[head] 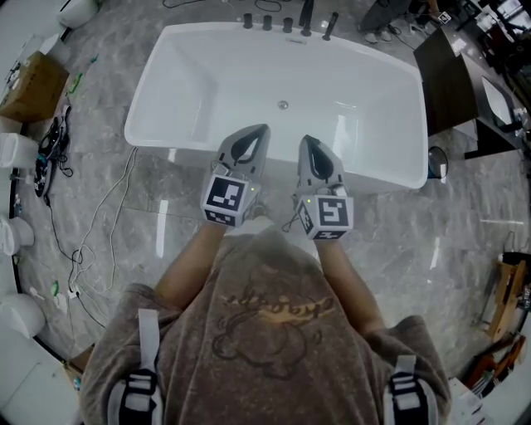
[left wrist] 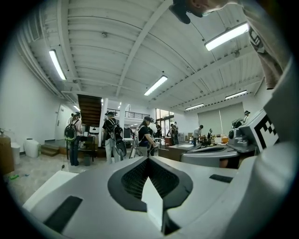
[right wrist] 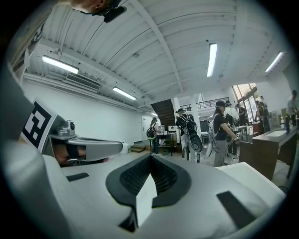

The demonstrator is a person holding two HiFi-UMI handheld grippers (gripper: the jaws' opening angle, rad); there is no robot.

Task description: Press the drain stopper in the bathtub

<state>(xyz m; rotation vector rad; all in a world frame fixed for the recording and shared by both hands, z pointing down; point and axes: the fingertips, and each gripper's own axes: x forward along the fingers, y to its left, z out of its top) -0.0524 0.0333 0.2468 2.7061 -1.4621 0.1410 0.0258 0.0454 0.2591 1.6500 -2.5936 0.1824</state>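
Below the head camera, a white freestanding bathtub (head: 207,75) stands on a grey marble floor (head: 465,224), and the drain stopper (head: 283,105), a small round metal disc, sits in the middle of the tub's bottom, nearer the far wall. Along the far rim runs a row of dark tap fittings (head: 287,22). The person holds both grippers level in front of the chest, side by side and a little apart, over the tub's near rim and pointing toward it. The left gripper (head: 263,129) has its jaws brought together so that the tips meet, with nothing caught in the hollow between the ribbed pads (left wrist: 135,177). The right gripper (head: 304,139) stands the same way, tips touching and the hollow bare. Both grippers are well apart from the drain stopper. Off to the left on the floor lie a cardboard box (head: 33,85) and a tangle of cables (head: 51,149). A dark vanity cabinet (head: 452,79) stands just beyond the tub's right end. Several people with backpacks (left wrist: 112,135) stand in the hall behind.
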